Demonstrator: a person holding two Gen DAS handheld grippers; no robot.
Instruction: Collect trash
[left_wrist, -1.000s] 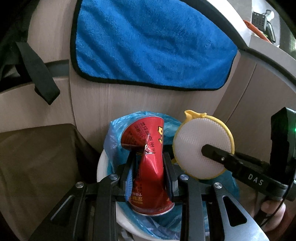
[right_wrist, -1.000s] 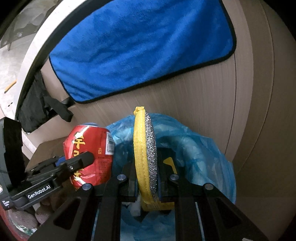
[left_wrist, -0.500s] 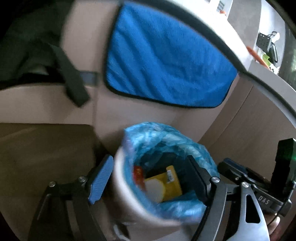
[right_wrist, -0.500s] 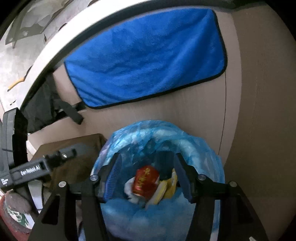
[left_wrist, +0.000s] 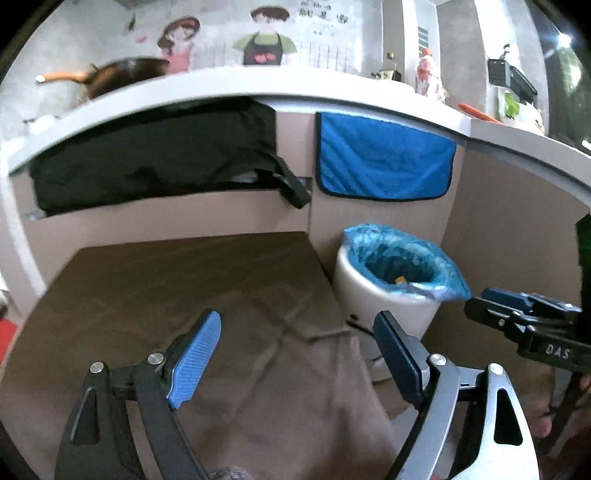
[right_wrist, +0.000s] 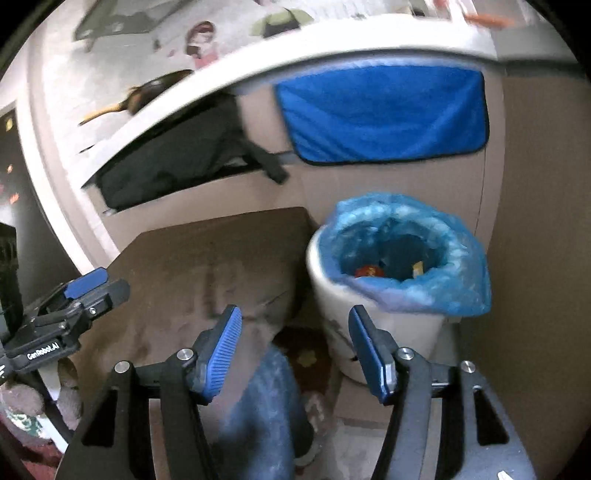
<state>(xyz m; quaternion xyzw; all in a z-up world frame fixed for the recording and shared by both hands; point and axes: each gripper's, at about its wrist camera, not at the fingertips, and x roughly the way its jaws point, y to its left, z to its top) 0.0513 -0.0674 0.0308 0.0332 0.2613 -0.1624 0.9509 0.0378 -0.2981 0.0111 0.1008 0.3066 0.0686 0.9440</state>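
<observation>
A white trash bin (left_wrist: 373, 291) lined with a blue plastic bag (left_wrist: 439, 269) stands on the floor against a wooden cabinet; it also shows in the right wrist view (right_wrist: 373, 317). Inside it lie a crushed red can (right_wrist: 366, 271) and a yellow item (right_wrist: 418, 267); the left wrist view shows only a yellow scrap (left_wrist: 399, 280). My left gripper (left_wrist: 295, 354) is open and empty, back from the bin and to its left. My right gripper (right_wrist: 295, 339) is open and empty, in front of the bin. Each gripper shows in the other's view (left_wrist: 517, 314) (right_wrist: 74, 295).
A blue towel (left_wrist: 380, 158) hangs on the cabinet above the bin. A brown mat (left_wrist: 184, 280) covers the floor to the left. A black bag (left_wrist: 147, 155) fills the shelf under the white counter (left_wrist: 258, 88). A pan (left_wrist: 122, 74) sits on the counter.
Both grippers let go of the red can and the yellow sponge into the bin, opened, then pulled back and away from the bin, bringing the counter and shelf into sight.
</observation>
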